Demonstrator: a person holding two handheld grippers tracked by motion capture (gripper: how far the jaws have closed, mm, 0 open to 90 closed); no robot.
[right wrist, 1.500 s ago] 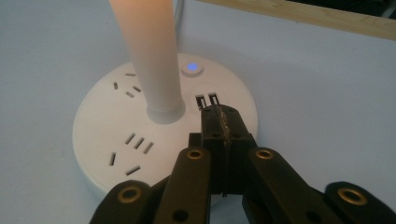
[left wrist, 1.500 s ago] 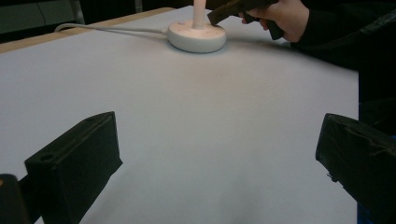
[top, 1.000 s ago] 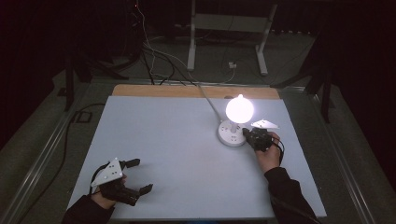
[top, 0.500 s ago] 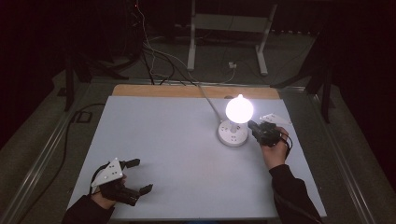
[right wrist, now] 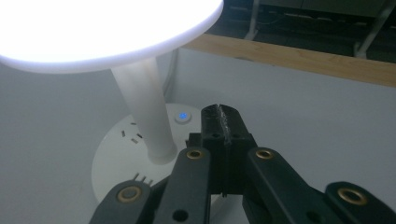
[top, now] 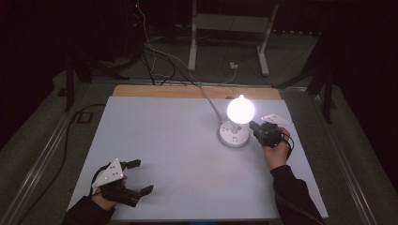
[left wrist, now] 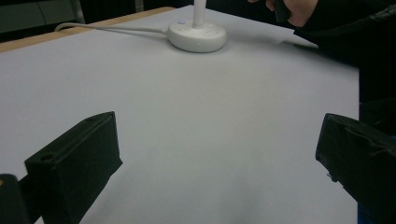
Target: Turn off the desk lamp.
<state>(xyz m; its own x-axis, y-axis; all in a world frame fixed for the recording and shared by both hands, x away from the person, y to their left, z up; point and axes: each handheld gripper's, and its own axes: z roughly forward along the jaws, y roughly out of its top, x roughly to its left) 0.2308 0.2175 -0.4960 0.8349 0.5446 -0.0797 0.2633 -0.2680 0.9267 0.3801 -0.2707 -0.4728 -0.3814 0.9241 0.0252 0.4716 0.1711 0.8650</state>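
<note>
There is one table (top: 155,140), covered with one pale grey sheet, and one strip of bare wood (top: 155,90) shows at its far edge. On the table stands one lamp (top: 234,133): it has one round white base (right wrist: 112,163), one white stem (right wrist: 142,112), one lit head (top: 241,109), and one small blue light (right wrist: 183,116) on the base. One white cable (top: 209,99) leaves the lamp. There are two hand-held grippers: the left hand-held gripper (top: 141,177) and the right hand-held gripper (top: 253,127), each with two black jaws. Two grey three-cornered plates can be counted, one on each.
</note>
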